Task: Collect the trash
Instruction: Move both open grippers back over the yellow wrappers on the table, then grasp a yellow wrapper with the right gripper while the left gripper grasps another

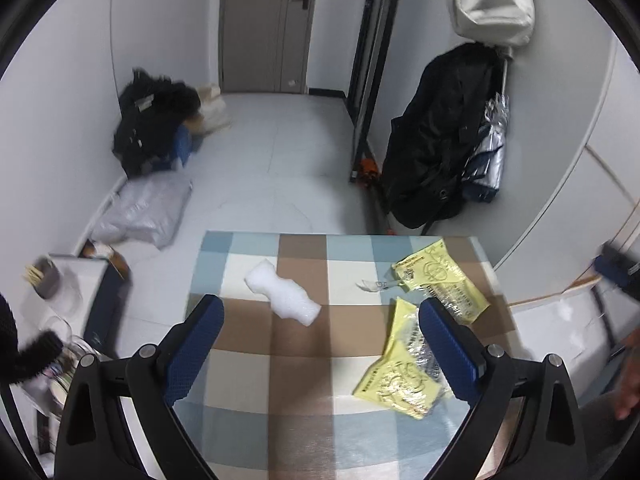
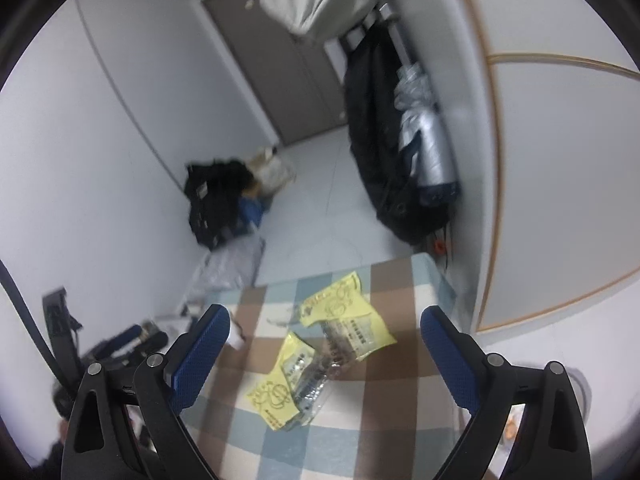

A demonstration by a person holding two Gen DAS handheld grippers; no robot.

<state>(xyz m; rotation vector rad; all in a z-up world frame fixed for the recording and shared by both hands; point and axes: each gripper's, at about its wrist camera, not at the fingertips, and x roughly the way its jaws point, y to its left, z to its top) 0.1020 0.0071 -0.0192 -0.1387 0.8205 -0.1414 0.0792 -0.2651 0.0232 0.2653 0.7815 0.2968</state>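
Both the left gripper (image 1: 322, 312) and right gripper (image 2: 326, 322) are hovering wide and empty over the table (image 1: 304, 360), so collecting is, I judge, only starting. Foam (image 1: 283, 293) is lying at 12 o'clock from the left gripper, two wrappers (image 2: 288, 384) (image 2: 346, 314) at 12 o'clock from the right; next, each needs lowering and closing.

The left gripper (image 1: 320, 312) is held level and pointing forward, its two blue-padded fingers (image 1: 196, 344) spread wide apart with nothing between them. The right gripper (image 2: 324, 324) is tilted slightly, its blue pads (image 2: 452, 356) likewise set wide apart and empty. At the far right edge of the left wrist view, part of a bare hand (image 1: 630, 376) shows, blurred.
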